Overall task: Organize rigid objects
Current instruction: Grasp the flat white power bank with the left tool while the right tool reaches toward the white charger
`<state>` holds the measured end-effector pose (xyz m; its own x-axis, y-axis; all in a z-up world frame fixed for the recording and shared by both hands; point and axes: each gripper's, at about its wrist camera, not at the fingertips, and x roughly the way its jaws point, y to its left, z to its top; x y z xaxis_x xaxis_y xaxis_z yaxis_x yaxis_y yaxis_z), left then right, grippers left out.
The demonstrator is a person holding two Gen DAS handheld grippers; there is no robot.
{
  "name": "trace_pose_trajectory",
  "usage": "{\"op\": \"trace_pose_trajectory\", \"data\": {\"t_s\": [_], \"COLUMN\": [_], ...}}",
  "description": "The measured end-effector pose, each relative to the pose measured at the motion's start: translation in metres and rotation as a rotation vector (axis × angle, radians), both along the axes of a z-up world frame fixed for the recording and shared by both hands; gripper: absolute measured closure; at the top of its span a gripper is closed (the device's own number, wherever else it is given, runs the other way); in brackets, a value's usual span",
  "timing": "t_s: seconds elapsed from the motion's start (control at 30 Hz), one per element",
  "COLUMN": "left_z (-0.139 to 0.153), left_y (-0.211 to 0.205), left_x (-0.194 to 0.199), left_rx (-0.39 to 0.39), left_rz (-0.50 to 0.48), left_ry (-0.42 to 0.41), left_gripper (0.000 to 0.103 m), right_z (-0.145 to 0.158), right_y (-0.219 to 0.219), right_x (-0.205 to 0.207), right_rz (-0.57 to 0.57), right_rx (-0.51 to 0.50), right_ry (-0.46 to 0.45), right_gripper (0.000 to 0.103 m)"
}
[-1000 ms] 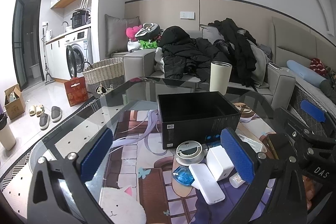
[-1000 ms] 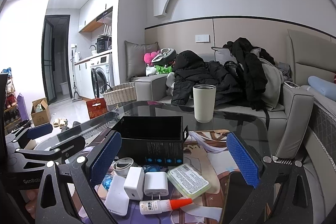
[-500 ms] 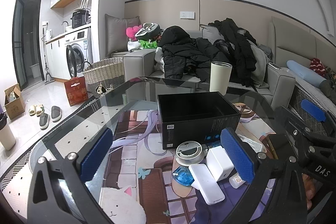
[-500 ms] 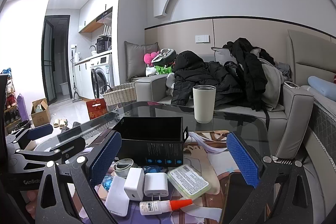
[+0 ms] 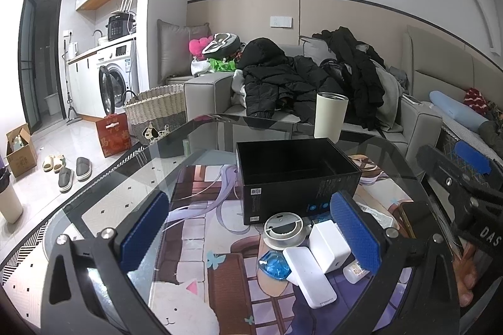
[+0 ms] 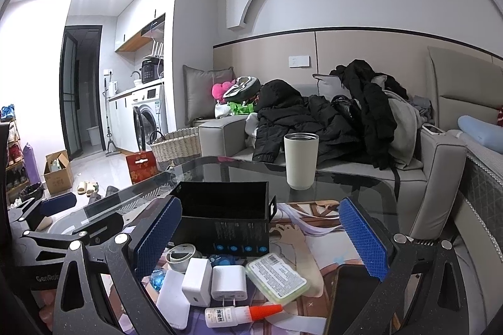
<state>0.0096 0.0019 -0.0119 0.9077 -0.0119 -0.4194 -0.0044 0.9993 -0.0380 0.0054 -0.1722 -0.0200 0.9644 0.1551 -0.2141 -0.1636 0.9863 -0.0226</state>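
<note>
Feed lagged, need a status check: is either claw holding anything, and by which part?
Nothing is held. The left claw and right claw are both open, above the clutter in front of the black box.

Black box (image 5: pixel 298 181), seemingly white chargers (image 6: pixel 228 281)

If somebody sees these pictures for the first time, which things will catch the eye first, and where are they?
First comes the open black box, standing in the middle of the glass table, with a heap of small white chargers and a glue bottle in front of it. Behind the box stands a cream tumbler, and black jackets are piled on the grey sofa. Both grippers, left and right, are open and empty.
</note>
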Motion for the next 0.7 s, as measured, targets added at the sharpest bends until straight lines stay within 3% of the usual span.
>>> {"op": "trace_pose_trajectory", "data": {"t_s": [0.27,0.57,0.7], "left_z": [-0.008,-0.035,-0.045], "left_y": [-0.002,-0.023,-0.035], "left_x": [0.018,0.035,0.04], "left_rx": [0.011,0.037,0.069], "left_rz": [-0.014,-0.111,-0.14], "left_ry": [0.117,0.298,0.345], "left_gripper": [0.0,0.002,0.014], "right_z": [0.001,-0.026,-0.038], "right_y": [0.0,-0.008,-0.007], "right_x": [0.024,0.045,0.047], "right_rz": [-0.062,-0.088,-0.081], "right_rx": [-0.085,-0.172,-0.202], "right_ry": [0.111,0.243,0.283], "right_gripper": [0.001,0.001,0.001]}}
